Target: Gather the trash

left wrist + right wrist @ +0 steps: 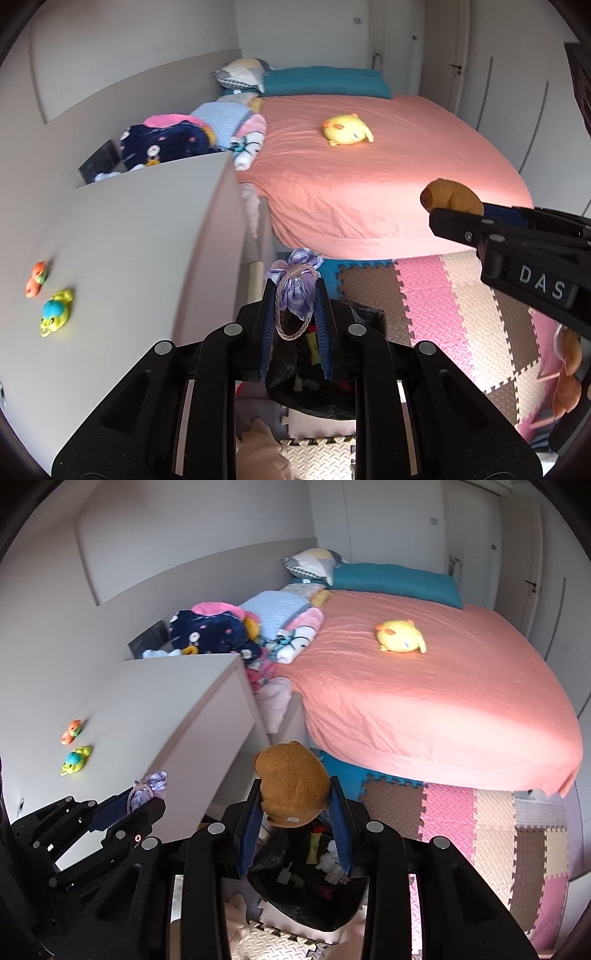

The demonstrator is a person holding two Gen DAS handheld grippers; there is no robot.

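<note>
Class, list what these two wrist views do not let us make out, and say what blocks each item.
- Black trash bag: its lower part and most contents are hidden by the right tongs in the right wrist view; the small items inside are too small to identify.
- Purple pouch: its lower half is covered by the left tongs in the left wrist view.
- Brown plush: mostly hidden behind the tongs' fingers in the left wrist view.

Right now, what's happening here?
A person with two handheld grippers is collecting items in a bedroom. The left gripper is shut on a purple drawstring pouch; the right gripper is shut on a brown plush toy. Both hang above an open black trash bag on the foam floor mat, which already holds scraps. Nothing released yet.
</note>
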